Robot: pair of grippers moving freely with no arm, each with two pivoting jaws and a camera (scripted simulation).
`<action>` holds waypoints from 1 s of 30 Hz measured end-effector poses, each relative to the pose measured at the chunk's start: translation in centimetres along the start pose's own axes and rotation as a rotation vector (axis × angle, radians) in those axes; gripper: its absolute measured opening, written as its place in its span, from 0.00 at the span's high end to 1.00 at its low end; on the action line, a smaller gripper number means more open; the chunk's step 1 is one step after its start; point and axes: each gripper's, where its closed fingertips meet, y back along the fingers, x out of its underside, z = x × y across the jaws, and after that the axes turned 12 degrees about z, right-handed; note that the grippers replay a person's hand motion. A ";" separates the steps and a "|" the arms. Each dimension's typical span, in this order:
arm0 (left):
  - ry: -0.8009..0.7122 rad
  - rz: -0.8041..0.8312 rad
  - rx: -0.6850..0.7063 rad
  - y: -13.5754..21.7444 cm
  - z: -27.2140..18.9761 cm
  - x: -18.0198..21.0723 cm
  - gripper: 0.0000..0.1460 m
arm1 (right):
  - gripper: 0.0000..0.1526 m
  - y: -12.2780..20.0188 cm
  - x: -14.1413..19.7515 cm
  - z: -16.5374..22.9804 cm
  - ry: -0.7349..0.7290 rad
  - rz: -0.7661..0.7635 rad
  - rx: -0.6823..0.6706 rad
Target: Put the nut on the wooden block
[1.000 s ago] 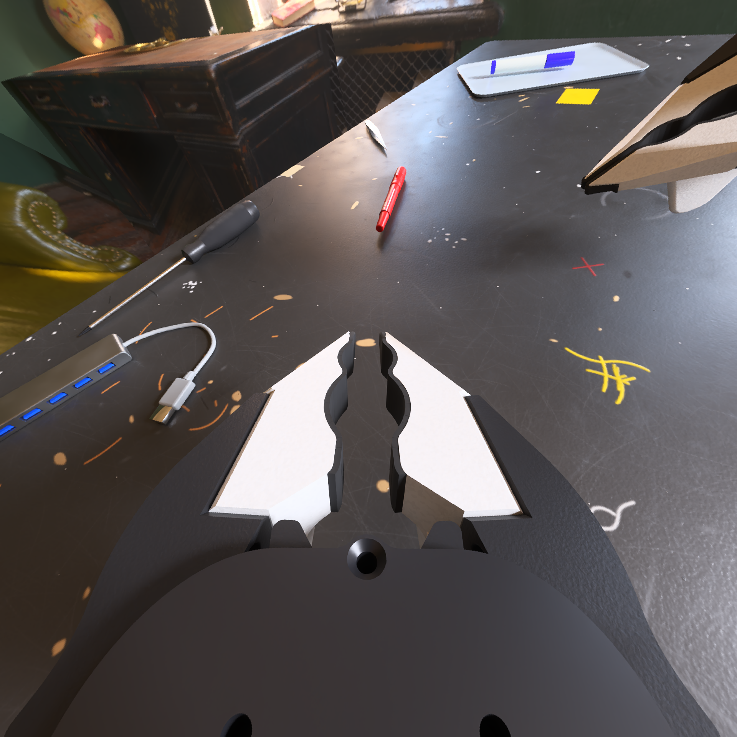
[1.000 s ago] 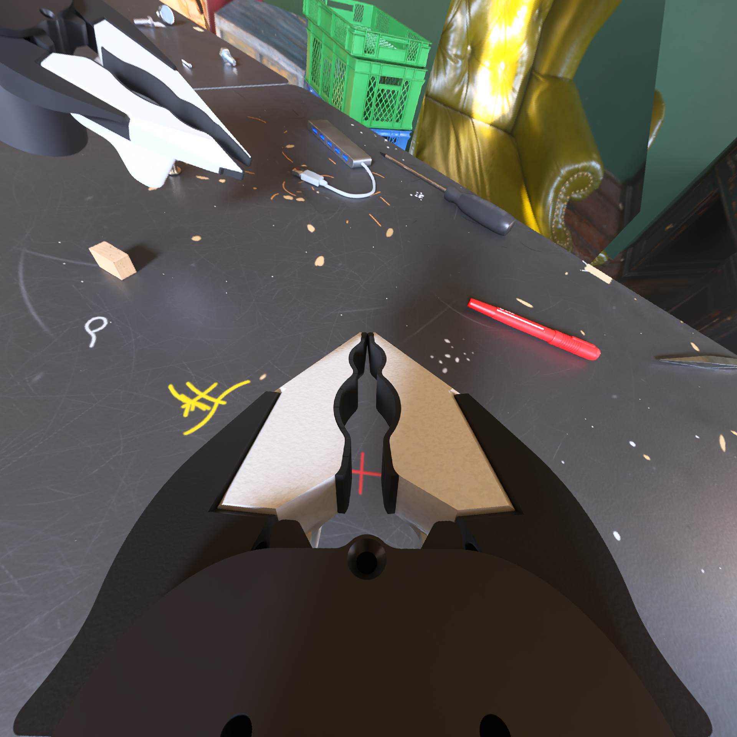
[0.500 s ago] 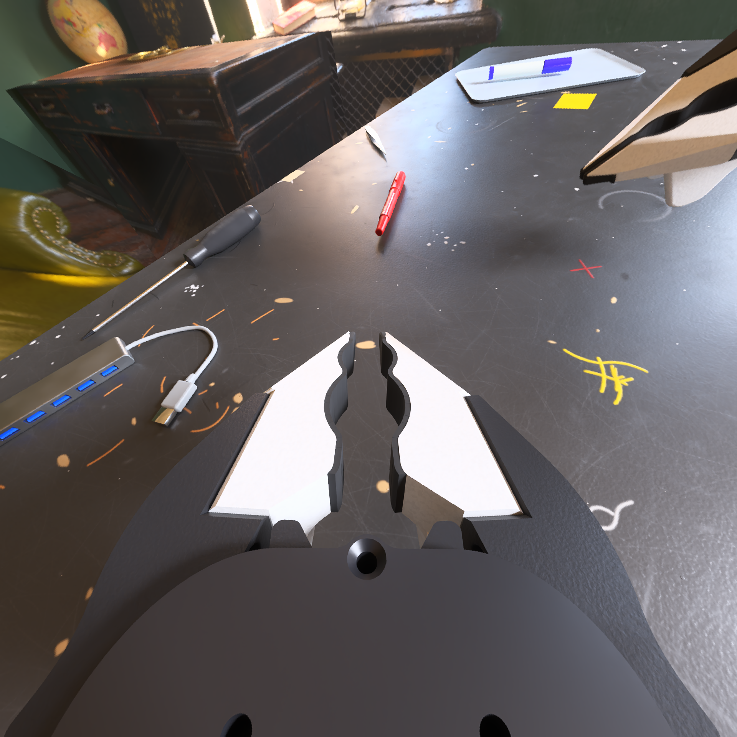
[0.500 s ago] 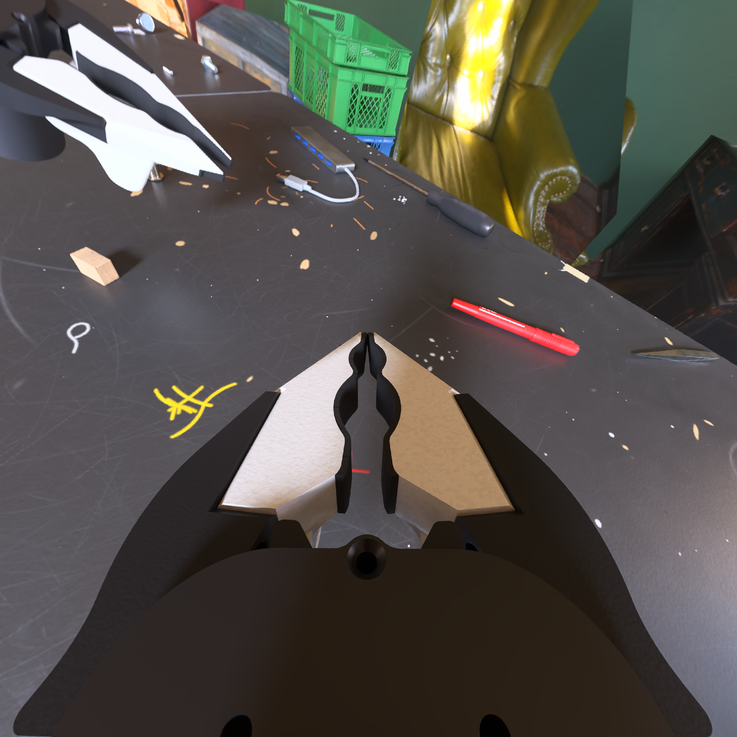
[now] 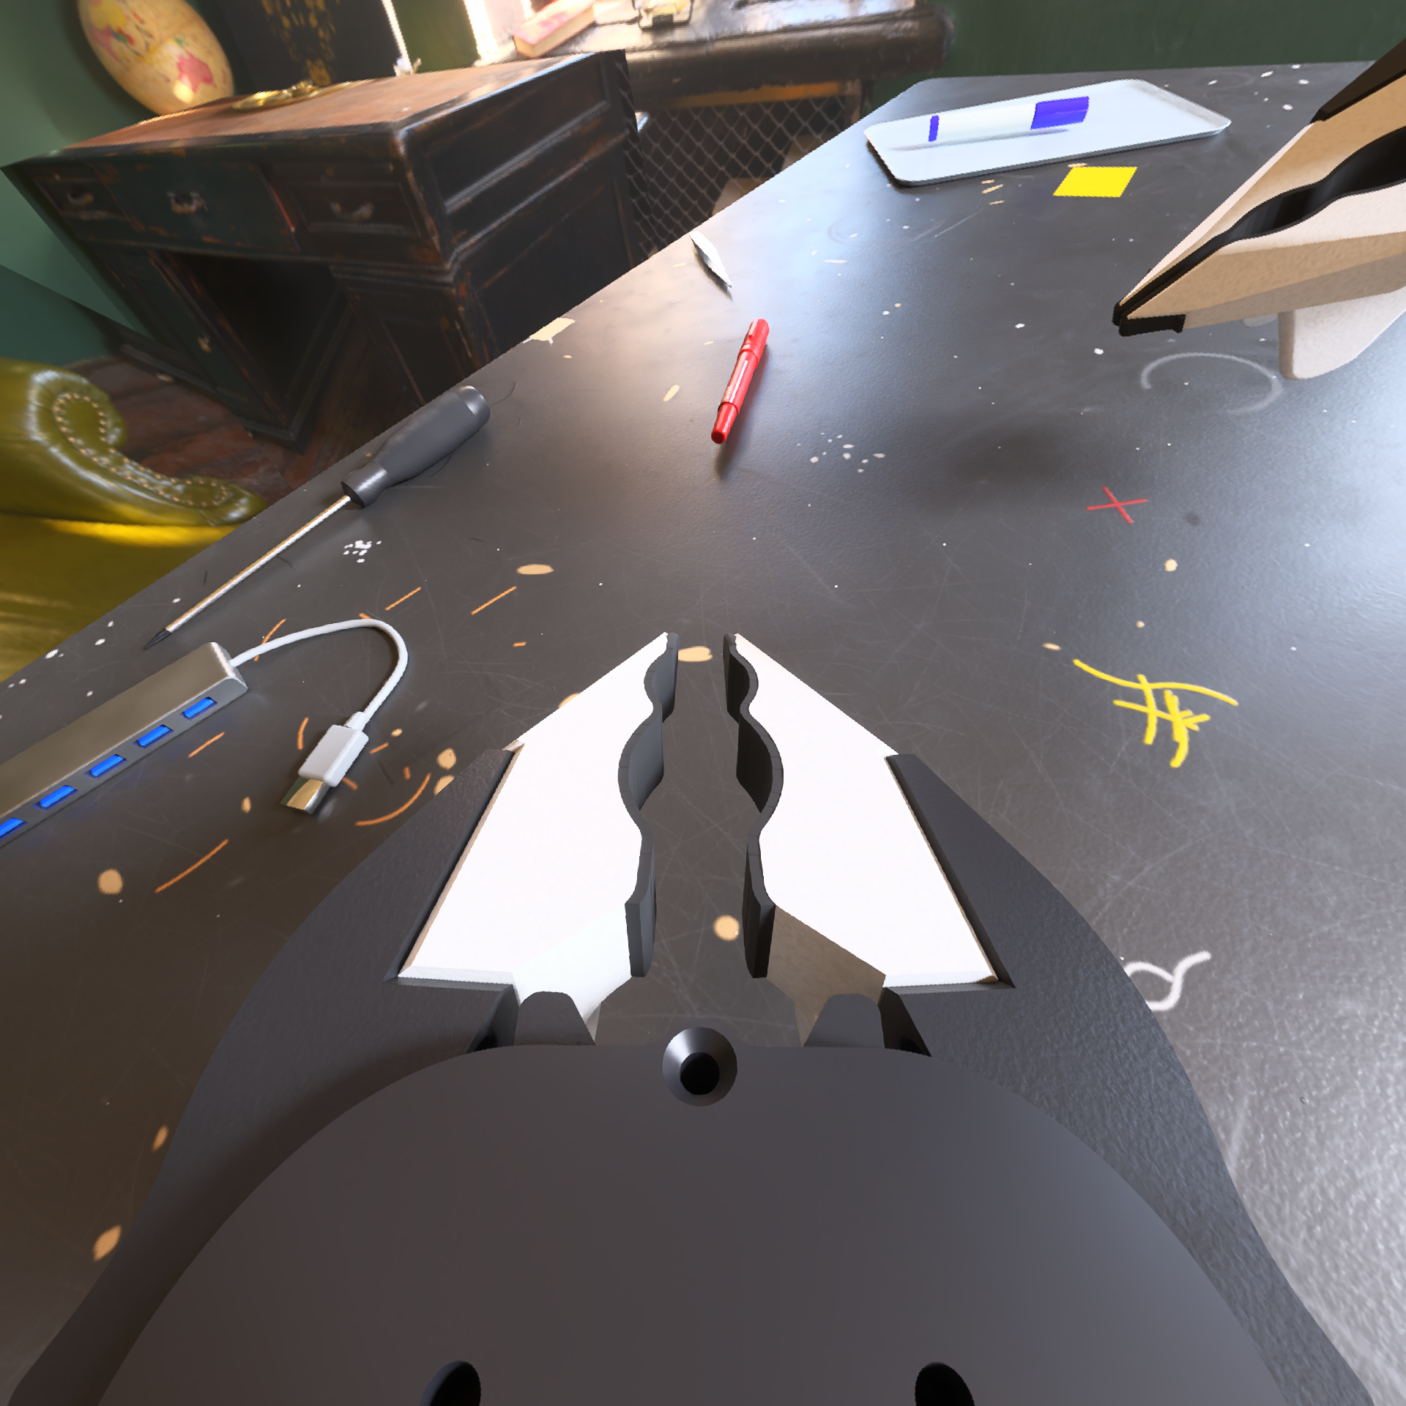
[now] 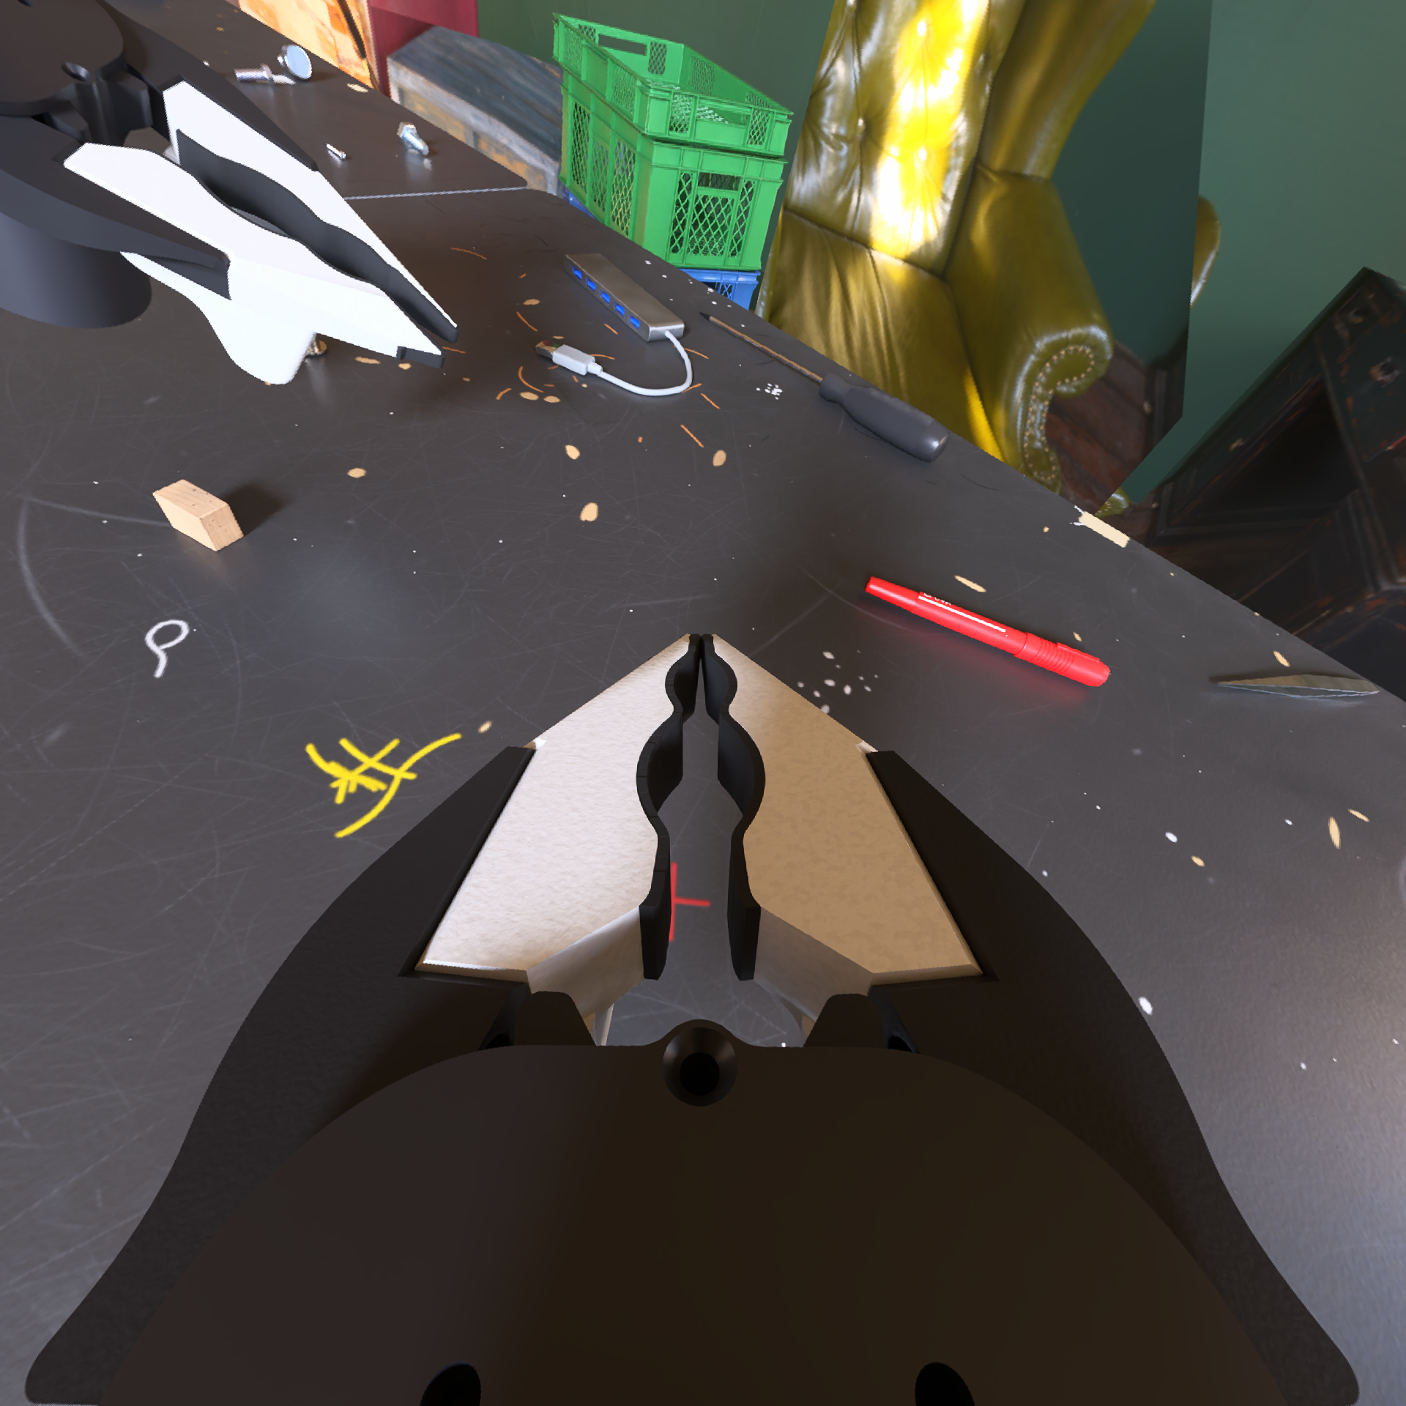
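Note:
The wooden block (image 6: 199,516) lies on the dark table (image 6: 456,578), left of and beyond my right gripper (image 6: 700,640), which is shut and empty above a red cross mark. My left gripper (image 5: 698,648) hovers low over the table, jaws a narrow gap apart with nothing between them. It also shows in the right wrist view (image 6: 426,344), beyond the block. A small metal piece (image 6: 316,348) peeks out under it, mostly hidden; I cannot tell if it is the nut. The right gripper also shows at the right edge of the left wrist view (image 5: 1141,319).
A red marker (image 6: 985,630), a screwdriver (image 6: 882,415) and a USB hub with cable (image 6: 624,297) lie near the table edge. A white tray (image 5: 1141,133) and a yellow note (image 5: 1095,181) sit far off. A green crate (image 6: 673,144) and an armchair (image 6: 951,228) stand beyond the table.
The right gripper has drifted slightly and sits a little higher in the left wrist view. The left gripper has barely moved. Neither jaw has changed.

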 end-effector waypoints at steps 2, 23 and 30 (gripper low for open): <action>0.000 0.000 0.001 0.0 0.0 0.0 0.92 | 1.00 0.0 0.0 -0.1 -0.003 -0.003 0.001; 0.263 0.202 -0.336 19.9 10.7 13.6 0.73 | 1.00 -0.9 0.5 0.1 -0.011 0.007 -0.005; 0.326 0.171 -0.321 19.3 10.3 15.2 0.73 | 1.00 -1.3 1.0 -0.1 -0.016 0.024 0.010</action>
